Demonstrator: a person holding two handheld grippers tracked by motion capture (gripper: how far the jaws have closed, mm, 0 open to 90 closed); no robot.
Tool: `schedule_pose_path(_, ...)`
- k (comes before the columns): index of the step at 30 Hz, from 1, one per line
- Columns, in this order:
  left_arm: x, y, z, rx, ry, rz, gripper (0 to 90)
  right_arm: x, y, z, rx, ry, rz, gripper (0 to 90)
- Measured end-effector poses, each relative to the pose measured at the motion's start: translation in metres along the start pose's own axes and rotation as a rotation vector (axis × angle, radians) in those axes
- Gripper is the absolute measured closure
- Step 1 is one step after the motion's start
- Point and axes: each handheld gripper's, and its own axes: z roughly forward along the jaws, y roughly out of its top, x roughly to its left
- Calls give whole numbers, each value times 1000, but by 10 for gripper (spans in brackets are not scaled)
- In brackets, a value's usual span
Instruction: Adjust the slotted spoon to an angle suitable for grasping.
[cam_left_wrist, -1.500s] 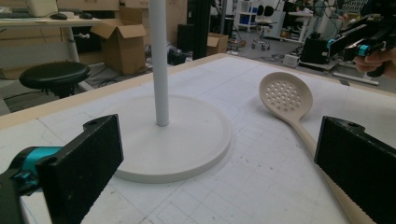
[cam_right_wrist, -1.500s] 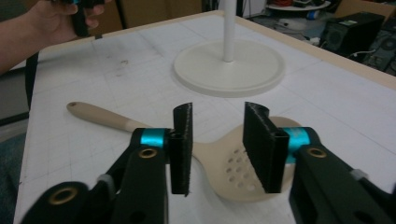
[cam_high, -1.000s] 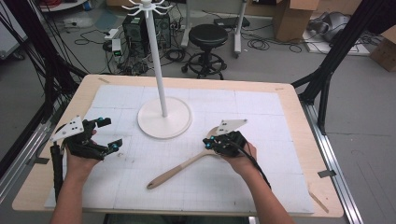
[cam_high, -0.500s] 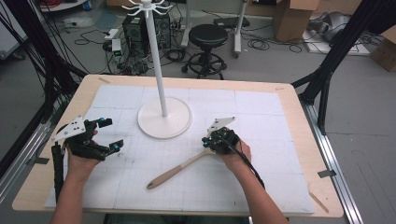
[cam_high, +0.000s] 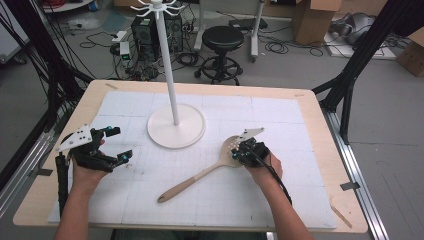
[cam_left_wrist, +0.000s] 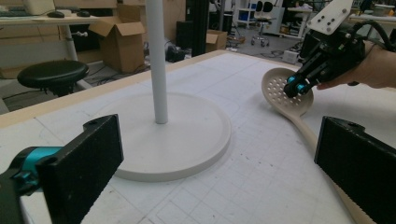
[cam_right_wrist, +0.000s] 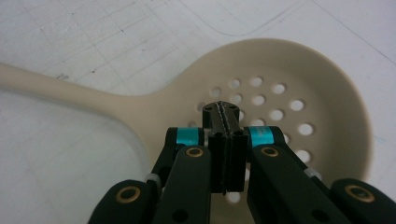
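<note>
The right gripper (cam_high: 243, 148) is sitting at the right of the table's middle, its jaws pressed fully together with nothing between them. In the right gripper view the closed tips (cam_right_wrist: 223, 112) are hovering over the bowl of a beige slotted spoon (cam_right_wrist: 261, 107), just above its holes; whether they are touching the bowl cannot be told. The person's right hand (cam_high: 265, 162) is holding the gripper from the near side, with the cable running back along the forearm.

The slotted spoon (cam_high: 200, 175) is lying flat on the white gridded mat (cam_high: 280, 195), its perforated bowl under the right gripper and its long handle pointing toward the near left. In the left gripper view the spoon's bowl (cam_left_wrist: 280, 91) is showing at the right, with the right gripper (cam_left_wrist: 299, 86) over it.

The left gripper (cam_high: 117, 145) is resting at the left side of the table, held by the left hand (cam_high: 87, 167). Its jaws are standing wide apart and empty, aimed toward the middle of the table.

Between the two grippers and farther off, a white stand (cam_high: 175, 125) is sitting on the mat, a round base with a tall thin pole rising from its centre. The wooden table (cam_high: 320, 107) is framing the mat on all sides.
</note>
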Motion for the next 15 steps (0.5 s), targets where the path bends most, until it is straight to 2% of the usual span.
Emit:
schedule_pose_path(10,-1,0,1,4,0,0,17,-10,-9,-15,-28,-24,32,900)
schedule_pose_path(13,0,-1,1,4,2,0,17,-4,-6,-13,-54,19,36,900)
schedule_pose_path(14,0,-1,1,4,2,0,17,-4,-6,-13,-54,19,36,900)
schedule_pose_path(15,0,-1,1,5,2,1,17,4,1,-10,-64,34,13,900)
